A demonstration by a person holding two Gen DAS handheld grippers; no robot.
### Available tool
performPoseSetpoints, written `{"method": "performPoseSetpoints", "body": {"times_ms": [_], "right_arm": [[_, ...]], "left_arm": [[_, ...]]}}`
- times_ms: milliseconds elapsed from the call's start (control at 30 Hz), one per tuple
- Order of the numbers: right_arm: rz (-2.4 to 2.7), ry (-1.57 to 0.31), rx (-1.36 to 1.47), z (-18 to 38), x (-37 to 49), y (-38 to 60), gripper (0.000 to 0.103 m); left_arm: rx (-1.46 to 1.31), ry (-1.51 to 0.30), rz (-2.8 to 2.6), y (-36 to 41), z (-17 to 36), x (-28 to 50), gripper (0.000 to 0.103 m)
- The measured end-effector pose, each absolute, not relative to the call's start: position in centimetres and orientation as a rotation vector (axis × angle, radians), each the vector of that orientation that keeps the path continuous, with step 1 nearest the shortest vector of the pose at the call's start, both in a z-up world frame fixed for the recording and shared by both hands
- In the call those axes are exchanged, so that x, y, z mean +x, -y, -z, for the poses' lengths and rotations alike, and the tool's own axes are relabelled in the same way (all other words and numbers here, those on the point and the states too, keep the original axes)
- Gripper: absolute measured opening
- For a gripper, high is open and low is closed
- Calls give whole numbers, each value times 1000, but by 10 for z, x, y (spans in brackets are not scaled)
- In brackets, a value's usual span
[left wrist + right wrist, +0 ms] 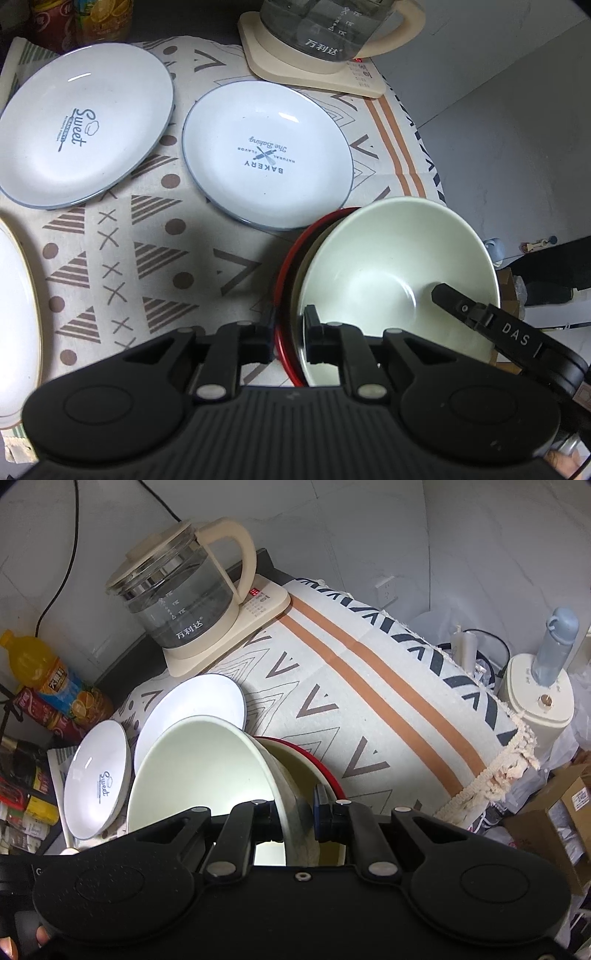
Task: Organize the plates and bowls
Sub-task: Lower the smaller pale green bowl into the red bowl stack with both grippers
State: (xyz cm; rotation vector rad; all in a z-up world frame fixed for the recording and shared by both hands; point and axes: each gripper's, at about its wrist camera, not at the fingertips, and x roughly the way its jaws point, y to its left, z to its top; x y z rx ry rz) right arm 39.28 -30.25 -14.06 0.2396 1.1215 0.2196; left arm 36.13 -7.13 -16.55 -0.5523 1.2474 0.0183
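patterned cloth on the surface [155, 258]; my left claw [290, 334] and right claw [297, 812] both pinch the tilted cream bowl [399, 280] over the red bowl [286, 273].

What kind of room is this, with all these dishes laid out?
Probably a home kitchen or dining corner: a glass electric kettle on its base, white plates on a patterned tablecloth, and drink bottles against the wall.

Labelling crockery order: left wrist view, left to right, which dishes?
Gold-rimmed plate at the left edge → Sweet plate → Bakery plate → red-rimmed bowl → white bowl tilted inside it.
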Motion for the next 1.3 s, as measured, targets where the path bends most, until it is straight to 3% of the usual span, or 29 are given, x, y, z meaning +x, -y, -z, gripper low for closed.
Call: {"method": "performPoseSetpoints", "body": {"times_ms": [333, 667, 1300], "right_arm": [[-250, -1109, 148, 139, 394, 297, 13], [-278, -1147, 79, 136, 394, 294, 15], [-321, -1252, 111, 131, 383, 300, 27]], "left_arm": [[-566, -1253, -23, 73, 183, 362, 24], [-615, -1239, -32, 75, 192, 360, 23], [-621, -1232, -46, 76, 192, 359, 23]]}}
